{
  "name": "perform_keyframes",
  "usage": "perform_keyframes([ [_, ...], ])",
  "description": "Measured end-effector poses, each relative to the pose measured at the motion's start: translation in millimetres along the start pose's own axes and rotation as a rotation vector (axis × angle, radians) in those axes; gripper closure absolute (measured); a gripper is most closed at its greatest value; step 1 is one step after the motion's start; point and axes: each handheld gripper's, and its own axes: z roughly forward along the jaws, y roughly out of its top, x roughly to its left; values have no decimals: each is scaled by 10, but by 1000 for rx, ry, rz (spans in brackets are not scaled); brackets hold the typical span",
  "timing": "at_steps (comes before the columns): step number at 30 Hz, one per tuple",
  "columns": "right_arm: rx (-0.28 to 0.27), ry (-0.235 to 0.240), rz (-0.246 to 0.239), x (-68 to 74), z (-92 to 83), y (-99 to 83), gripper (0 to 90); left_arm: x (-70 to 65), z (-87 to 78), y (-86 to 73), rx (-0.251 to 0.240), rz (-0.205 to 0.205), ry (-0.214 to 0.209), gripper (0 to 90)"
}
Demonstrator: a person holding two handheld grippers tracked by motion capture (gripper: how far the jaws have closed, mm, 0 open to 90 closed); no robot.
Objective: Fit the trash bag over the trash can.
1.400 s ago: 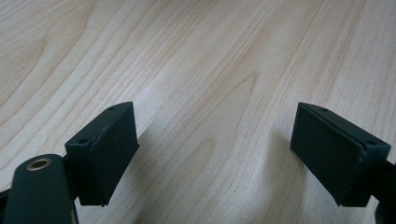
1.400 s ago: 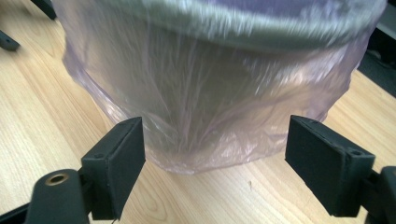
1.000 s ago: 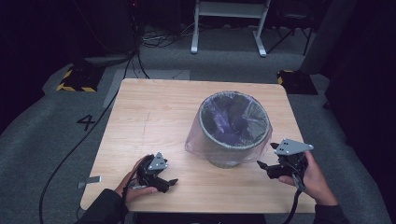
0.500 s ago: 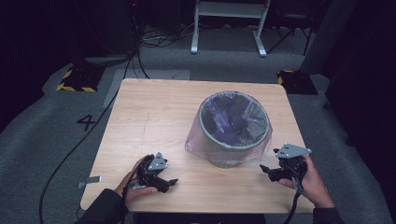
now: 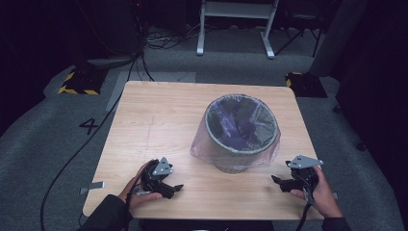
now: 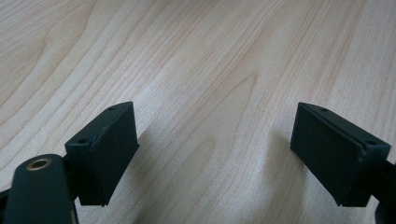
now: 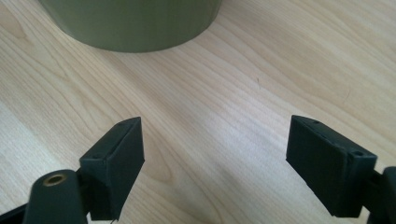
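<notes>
Bench [image 5: 159, 120] of pale wood, seen from above, carries a grey-green wastebasket [image 5: 242, 126] lined with a translucent purple bag [image 5: 231, 115], whose edge drapes over the rim and down the outer wall. The wastebasket stands upright, right of the middle. We hold the left gripper [image 5: 169, 186] low over the near left part of the bench, well apart from the wastebasket, and its fingers [image 6: 105, 156] stand wide with only bare wood between them. We hold the right gripper [image 5: 279, 182] near the wastebasket's base at the near right, and its fingers [image 7: 114, 165] likewise stand wide and hold nothing.
</notes>
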Motion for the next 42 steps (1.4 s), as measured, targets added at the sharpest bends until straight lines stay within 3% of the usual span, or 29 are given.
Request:
perform_keyframes([
  [10,-23,13,79,-54,35,-298,188,6,3,4,1,4,-7,142],
  [15,-51,23,150,-68,15,-485,183,6,3,5,2,5,-7,142],
  [19,-74,-10,180,-67,-37,-575,177,5,3,4,2,5,-6,142],
  [23,-72,-35,199,-68,-50,-593,166,8,5,5,2,7,-8,142],
  [42,-63,-53,217,-76,-21,-568,130,16,14,14,3,18,-19,138],
])
